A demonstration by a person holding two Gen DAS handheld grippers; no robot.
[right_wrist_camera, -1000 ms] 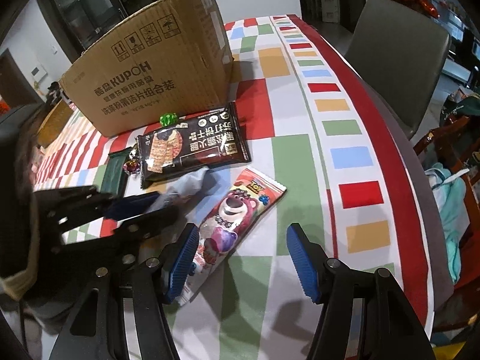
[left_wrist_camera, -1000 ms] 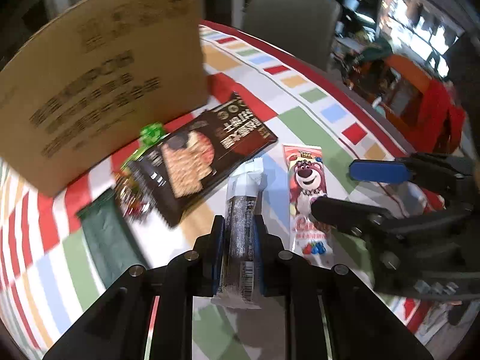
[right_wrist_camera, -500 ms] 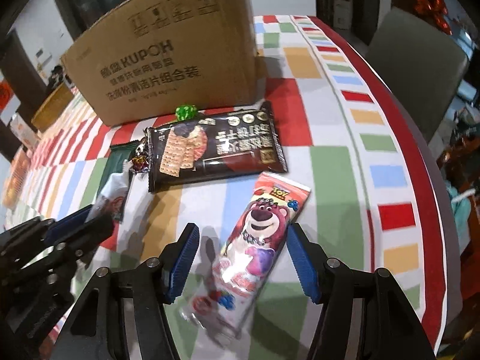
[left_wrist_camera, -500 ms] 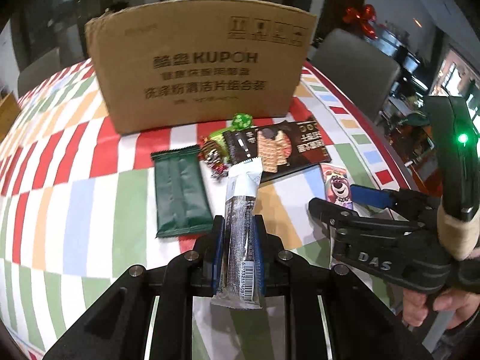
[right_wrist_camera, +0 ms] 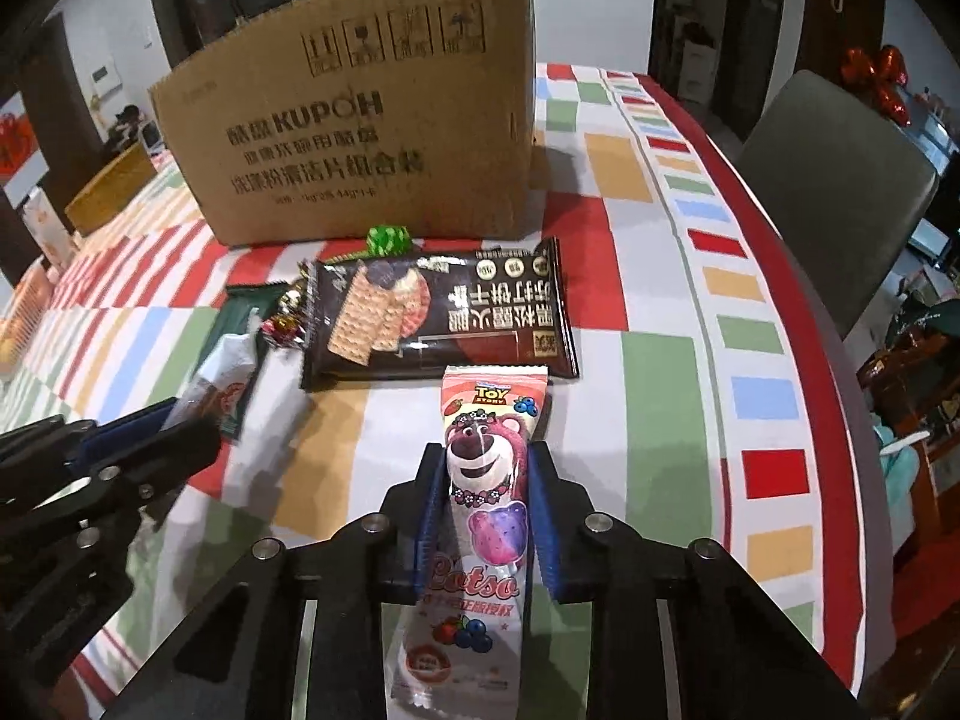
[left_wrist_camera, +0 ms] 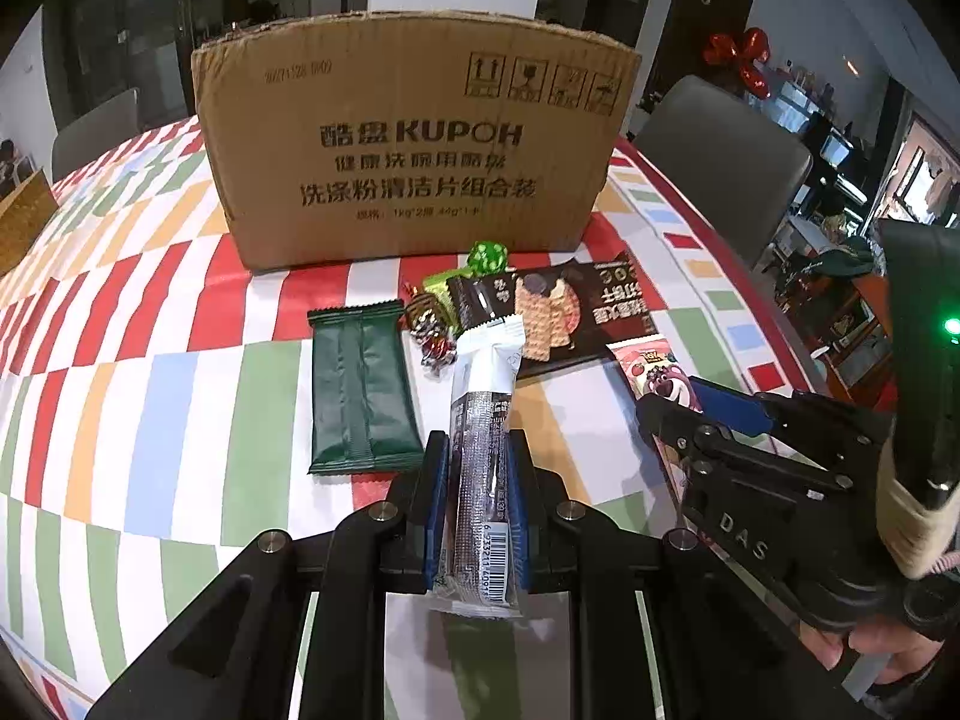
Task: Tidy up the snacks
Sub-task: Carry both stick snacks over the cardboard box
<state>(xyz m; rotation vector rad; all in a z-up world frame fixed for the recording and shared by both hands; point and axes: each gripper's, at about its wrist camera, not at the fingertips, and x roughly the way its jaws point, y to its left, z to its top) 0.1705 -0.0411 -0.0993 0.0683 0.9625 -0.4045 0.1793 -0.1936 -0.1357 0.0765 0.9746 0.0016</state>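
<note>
My left gripper [left_wrist_camera: 477, 450] is shut on a grey and white snack stick [left_wrist_camera: 485, 420], held above the table. My right gripper [right_wrist_camera: 485, 468] is shut on a pink Lotso bear snack packet [right_wrist_camera: 480, 480], which lies along the table; the packet also shows in the left wrist view [left_wrist_camera: 657, 372]. A dark cracker packet [right_wrist_camera: 438, 312], a green packet [left_wrist_camera: 360, 390], a green candy [right_wrist_camera: 387, 239] and foil candies [left_wrist_camera: 429, 330] lie in front of the cardboard box [left_wrist_camera: 414, 150]. The left gripper also shows in the right wrist view [right_wrist_camera: 150, 426].
The table has a checked cloth [right_wrist_camera: 660, 372] with a red rim at the right. A grey chair [right_wrist_camera: 834, 180] stands past that edge. A brown box [left_wrist_camera: 21, 216] sits at the far left.
My right gripper has closed on the Lotso packet, which now lies straight between its fingers. My left gripper has lifted and pulled back a little with the snack stick.
</note>
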